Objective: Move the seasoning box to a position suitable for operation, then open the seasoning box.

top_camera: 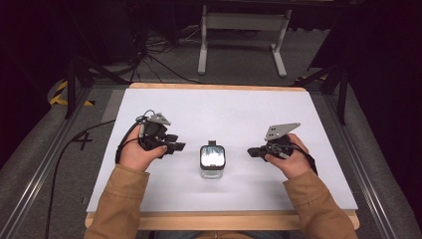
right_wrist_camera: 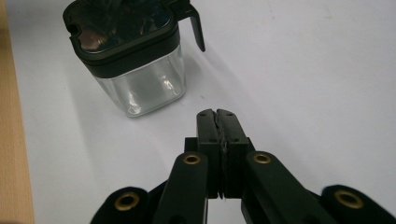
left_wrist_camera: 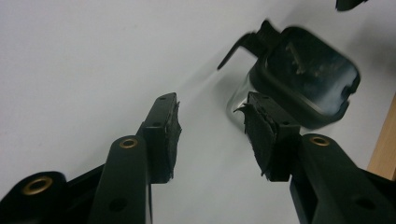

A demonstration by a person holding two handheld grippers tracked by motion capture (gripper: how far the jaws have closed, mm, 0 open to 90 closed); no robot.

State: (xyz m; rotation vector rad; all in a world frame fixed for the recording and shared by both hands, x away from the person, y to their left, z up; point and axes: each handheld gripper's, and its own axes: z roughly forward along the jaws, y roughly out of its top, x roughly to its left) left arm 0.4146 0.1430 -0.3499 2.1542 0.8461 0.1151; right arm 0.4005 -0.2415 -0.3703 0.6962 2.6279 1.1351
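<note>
Centre of the high view, slightly below the middle: a small clear jar [top_camera: 213, 162] with a black square lid, upright on the white table [top_camera: 219, 112], a short black tab at its far edge. To its left in that frame, the left gripper [top_camera: 178, 147] in the person's left hand [top_camera: 137, 152], tips pointing right toward the jar, near it but apart. To its right, the right gripper [top_camera: 253, 152] in the right hand [top_camera: 291, 159], tips pointing left at the jar, also near and apart. In the left gripper view, jaws spread wide with nothing between the pads, bare white surface in the gap; jar [left_wrist_camera: 299, 88] at upper right, blurred, just behind the right-hand pad. In the right gripper view, jaws pressed together at lower centre, holding nothing; jar [right_wrist_camera: 135, 51] at upper left, well clear of the tips, its glass body empty-looking, wooden table edge along the left border. Tan sleeves at the bottom of the high view.
</note>
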